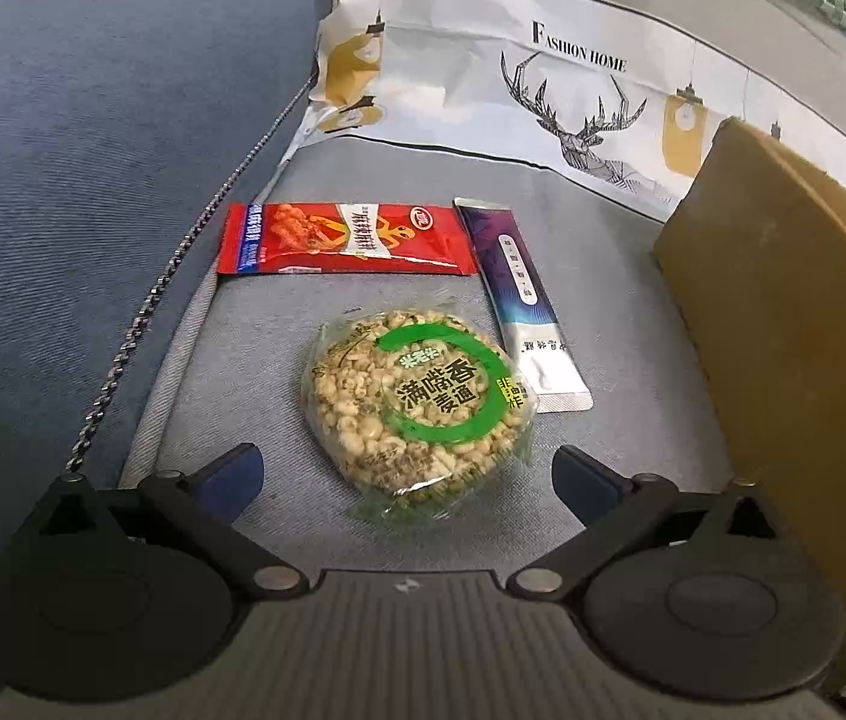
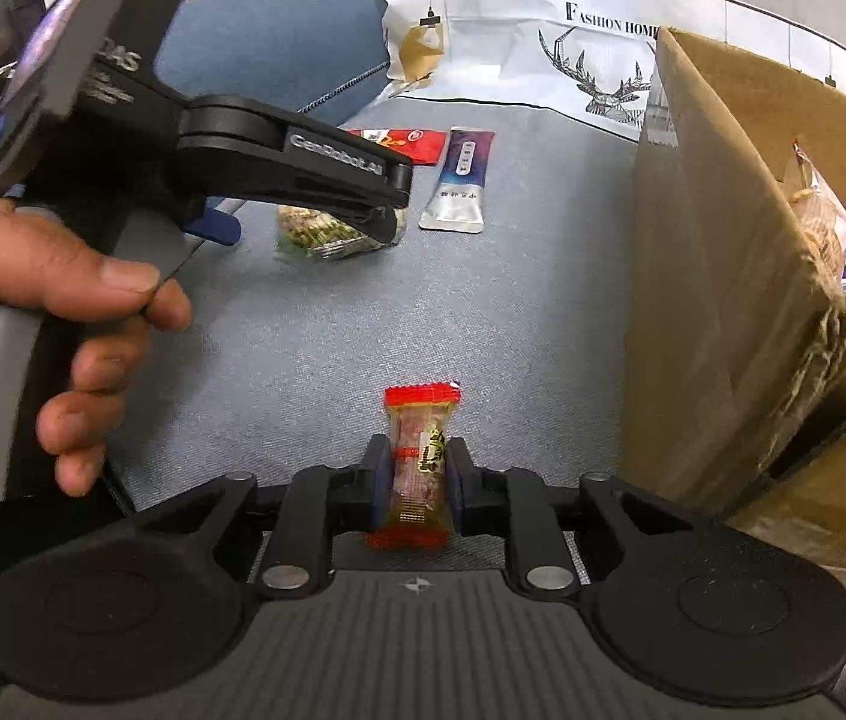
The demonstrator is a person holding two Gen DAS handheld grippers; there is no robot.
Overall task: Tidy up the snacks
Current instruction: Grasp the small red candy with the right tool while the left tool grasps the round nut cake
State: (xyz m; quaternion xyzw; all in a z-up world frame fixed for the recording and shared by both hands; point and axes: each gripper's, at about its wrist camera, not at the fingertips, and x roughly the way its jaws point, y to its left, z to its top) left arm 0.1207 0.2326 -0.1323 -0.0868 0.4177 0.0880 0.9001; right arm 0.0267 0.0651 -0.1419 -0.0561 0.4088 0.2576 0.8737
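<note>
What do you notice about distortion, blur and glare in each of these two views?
Left wrist view: fisheye bends the cardboard box edge and darkens the corners; the rice cake packet is sharp, with faint sheen on its wrapper. Right wrist view: the hand and left gripper near the lens look oversized and slightly soft; the candy in the right gripper stays clear.

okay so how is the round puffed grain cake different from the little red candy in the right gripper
The round grain cake is a wide disc with a green ring label; the red-ended candy is a narrow, small wrapped piece. The grain cake lies free on the grey cushion between the open left gripper fingers, untouched; the candy is clamped between the right gripper pads. Both are sealed in clear plastic wrappers, and both are outside the cardboard box.
</note>
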